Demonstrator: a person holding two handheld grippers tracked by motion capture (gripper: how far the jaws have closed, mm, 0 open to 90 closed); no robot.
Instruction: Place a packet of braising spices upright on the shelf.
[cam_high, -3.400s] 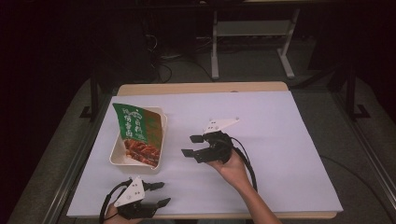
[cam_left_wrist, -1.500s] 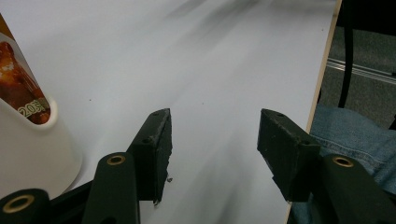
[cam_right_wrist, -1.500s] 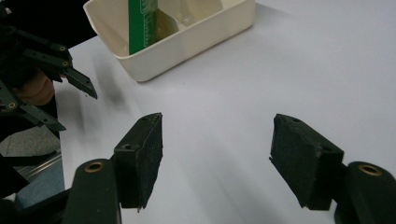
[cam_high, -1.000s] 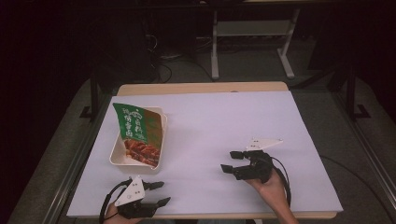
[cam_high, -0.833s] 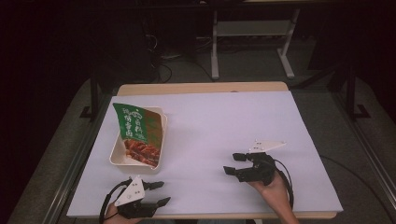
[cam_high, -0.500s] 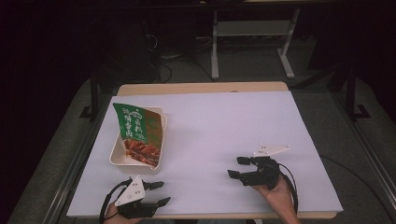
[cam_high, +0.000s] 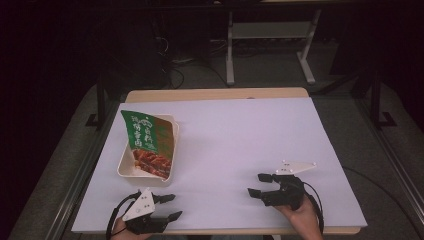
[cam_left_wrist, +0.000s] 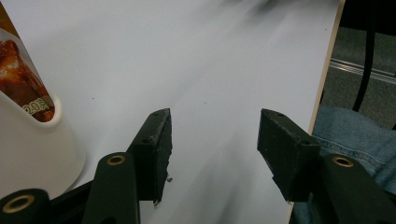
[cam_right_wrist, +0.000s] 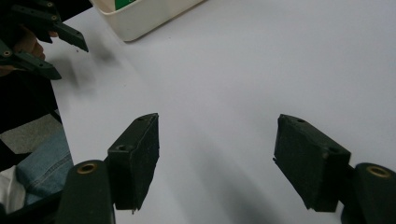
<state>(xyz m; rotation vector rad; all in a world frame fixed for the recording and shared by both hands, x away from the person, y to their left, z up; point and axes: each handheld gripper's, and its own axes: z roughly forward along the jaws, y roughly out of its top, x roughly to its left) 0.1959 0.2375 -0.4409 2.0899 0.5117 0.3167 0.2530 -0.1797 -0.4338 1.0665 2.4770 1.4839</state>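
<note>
Both grippers empty, jaws apart: left gripper (cam_high: 167, 206) near edge, just below white tray (cam_high: 126, 171) w/ snack pouch (cam_high: 148, 142); right gripper (cam_high: 259, 184) well apart. Approach pouch top edge, pinch squarely, lift slow.

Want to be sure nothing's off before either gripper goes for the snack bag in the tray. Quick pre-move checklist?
1. Left gripper open and holding nothing: ok, jaws apart over bare table in the left gripper view.
2. Right gripper open and holding nothing: ok, jaws wide apart.
3. Snack bag inside the white tray: ok, it leans tilted, top end over the far rim.
4. Path from the left gripper to the tray free: ok, white tabletop between them.
5. Grippers apart from each other: ok, a wide gap.
6. Bag sealed or open: cannot tell.
</note>
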